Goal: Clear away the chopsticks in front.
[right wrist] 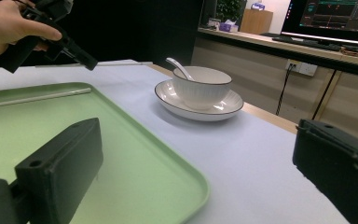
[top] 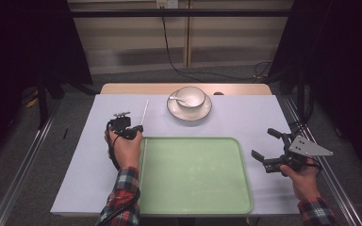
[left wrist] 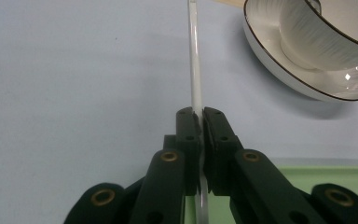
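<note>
Pinching a thin clear rod (left wrist: 195,70), the left claw (left wrist: 199,122) clamps it; the right claw (top: 267,143) gapes wide.

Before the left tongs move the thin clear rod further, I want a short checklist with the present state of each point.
1. Left tongs closed on the thin clear rod: ok.
2. Rod held near its middle: not ok, the grip sits toward one end.
3. Rod apart from the white saucer with dark rim: ok.
4. Pale green plastic tray bare for placing: ok.
5. Right tongs open, beside the tray: ok.
6. White spoon resting in the white ribbed bowl: ok.
</note>
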### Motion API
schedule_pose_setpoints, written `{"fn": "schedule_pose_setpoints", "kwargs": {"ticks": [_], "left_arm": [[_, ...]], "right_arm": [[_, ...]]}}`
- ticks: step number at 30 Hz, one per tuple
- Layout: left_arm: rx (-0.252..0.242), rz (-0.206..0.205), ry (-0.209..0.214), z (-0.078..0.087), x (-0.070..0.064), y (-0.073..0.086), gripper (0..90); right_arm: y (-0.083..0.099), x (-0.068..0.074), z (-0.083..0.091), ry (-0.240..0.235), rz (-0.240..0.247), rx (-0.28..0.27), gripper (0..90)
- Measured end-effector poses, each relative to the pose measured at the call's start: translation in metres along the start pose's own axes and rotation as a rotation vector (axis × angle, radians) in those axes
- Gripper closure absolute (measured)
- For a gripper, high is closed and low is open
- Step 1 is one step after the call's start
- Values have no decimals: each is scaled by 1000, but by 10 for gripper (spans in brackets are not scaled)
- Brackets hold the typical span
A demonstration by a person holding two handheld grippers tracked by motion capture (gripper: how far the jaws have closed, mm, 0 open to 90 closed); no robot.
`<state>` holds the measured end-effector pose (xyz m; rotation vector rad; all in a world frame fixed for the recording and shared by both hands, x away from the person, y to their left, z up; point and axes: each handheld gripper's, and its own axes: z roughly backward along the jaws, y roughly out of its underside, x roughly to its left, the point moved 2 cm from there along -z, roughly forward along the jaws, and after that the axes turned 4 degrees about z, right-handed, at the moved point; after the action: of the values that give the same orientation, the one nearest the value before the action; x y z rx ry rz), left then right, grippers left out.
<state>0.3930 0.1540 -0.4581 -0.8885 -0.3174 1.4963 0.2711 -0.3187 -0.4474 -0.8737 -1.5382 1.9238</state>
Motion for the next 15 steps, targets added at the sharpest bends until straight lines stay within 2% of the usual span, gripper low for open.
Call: {"fn": "schedule_pose_setpoints", "kwargs": {"ticks": [1, 3, 5, 7, 9, 10, 11, 13, 15], "left_arm": [[0, 14, 8, 0, 1, 2, 860], [3, 7, 2, 2, 3, 7, 859], [5, 23, 2, 3, 3, 10, 860], [3, 5, -11, 5, 5, 12, 860], [3, 29, -1, 8, 6, 15, 860], [1, 24, -11, 11, 7, 16, 859], [-8, 40, -12, 12, 7, 18, 860], [-12, 32, -15, 17, 9, 20, 859], [-22, 46, -5, 21, 10, 24, 860]], "right_arm": [[0, 0, 0, 1, 0, 0, 10], [0, 0, -1, -6, 1, 0, 10], [0, 1, -1, -5, 0, 3, 10], [0, 0, 0, -5, -3, -1, 10], [0, 1, 0, 2, -8, -3, 10], [0, 1, 0, -6, -3, 3, 10], [0, 1, 0, -3, 0, 2, 10], [0, 0, -1, -9, 8, 1, 10], [0, 0, 0, -3, -2, 3, 10]]}}
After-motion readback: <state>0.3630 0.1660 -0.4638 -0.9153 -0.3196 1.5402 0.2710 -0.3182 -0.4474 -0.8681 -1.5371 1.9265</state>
